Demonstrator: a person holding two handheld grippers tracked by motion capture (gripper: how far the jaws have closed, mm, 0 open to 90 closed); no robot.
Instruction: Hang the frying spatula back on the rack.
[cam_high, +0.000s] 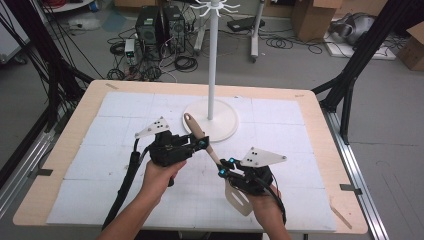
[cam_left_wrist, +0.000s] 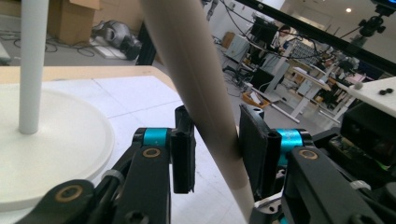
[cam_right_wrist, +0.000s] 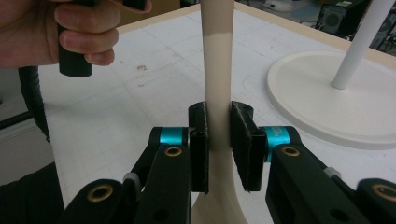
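Two grippers hold one cream spatula (cam_high: 210, 150) up off the bench (cam_high: 320, 130). The left gripper (cam_high: 202, 143) has its jaws around the handle, near the end with the hole. In the left gripper view the handle (cam_left_wrist: 205, 116) stands between the jaws; it touches the one jaw, and a little gap shows at the other. The right gripper (cam_high: 225, 167) has its jaws shut tight on the thin neck, just above the flat blade (cam_high: 239, 197). In the right gripper view both jaws press the neck (cam_right_wrist: 218, 126), and the blade spreads out below them.

Past the left jaws stands a white stand (cam_high: 212, 55) with a round base (cam_high: 222, 120) and hooks on top. The spatula's hole end is near that base.

What could go wrong? I think the handle is smooth and round, so it could slide or turn in the left jaws if they grip loosely. If the two hands pull different ways, the spatula might twist or pop out and fall on the bench. The tip could also bump the pole.
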